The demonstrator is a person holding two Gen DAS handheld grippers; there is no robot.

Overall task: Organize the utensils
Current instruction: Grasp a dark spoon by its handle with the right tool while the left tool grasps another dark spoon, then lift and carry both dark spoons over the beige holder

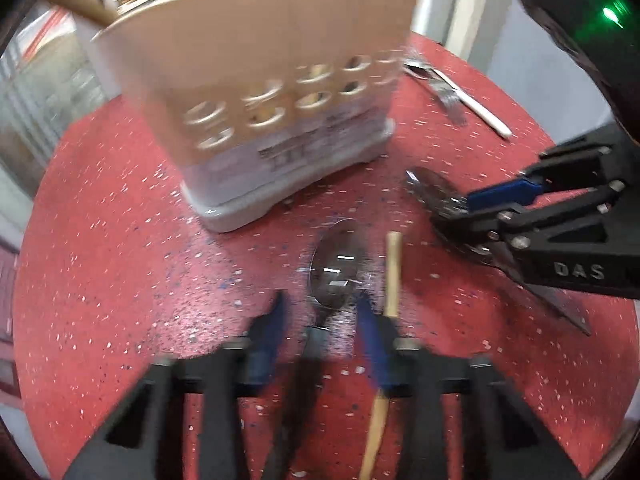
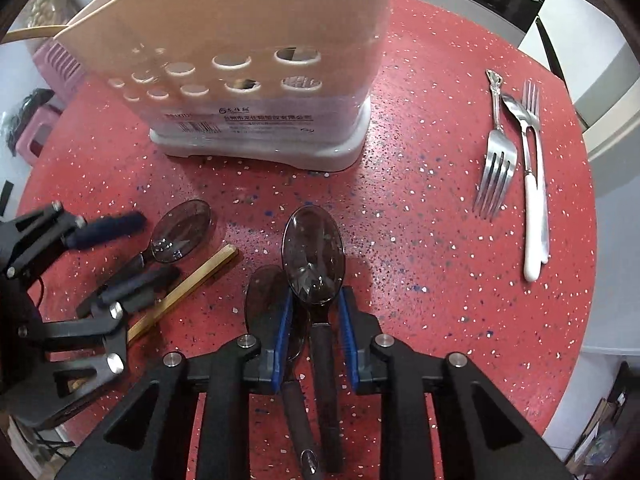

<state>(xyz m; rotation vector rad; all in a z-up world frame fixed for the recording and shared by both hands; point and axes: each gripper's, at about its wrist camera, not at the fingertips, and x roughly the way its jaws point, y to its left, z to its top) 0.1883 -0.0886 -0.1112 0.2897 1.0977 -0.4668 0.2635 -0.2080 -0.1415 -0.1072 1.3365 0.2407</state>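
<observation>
A beige utensil holder (image 1: 256, 92) (image 2: 240, 40) with round holes stands on a grey base at the back of the red speckled table (image 2: 420, 240). My left gripper (image 1: 322, 330) (image 2: 124, 254) is low over the table. It straddles the neck of a dark translucent spoon (image 1: 336, 268) (image 2: 182, 232), and gaps show beside both pads. A wooden chopstick (image 1: 392, 280) (image 2: 188, 284) lies just outside its right finger. My right gripper (image 2: 316, 332) (image 1: 460, 208) is shut on a second dark spoon (image 2: 314, 256) (image 1: 432, 188). A third dark spoon (image 2: 268, 304) lies partly under it.
A silver fork (image 2: 496, 156) and a white-handled spoon and fork (image 2: 532, 216) (image 1: 480, 112) lie together on the table's right side, near the round edge. The two grippers are close beside each other in front of the holder.
</observation>
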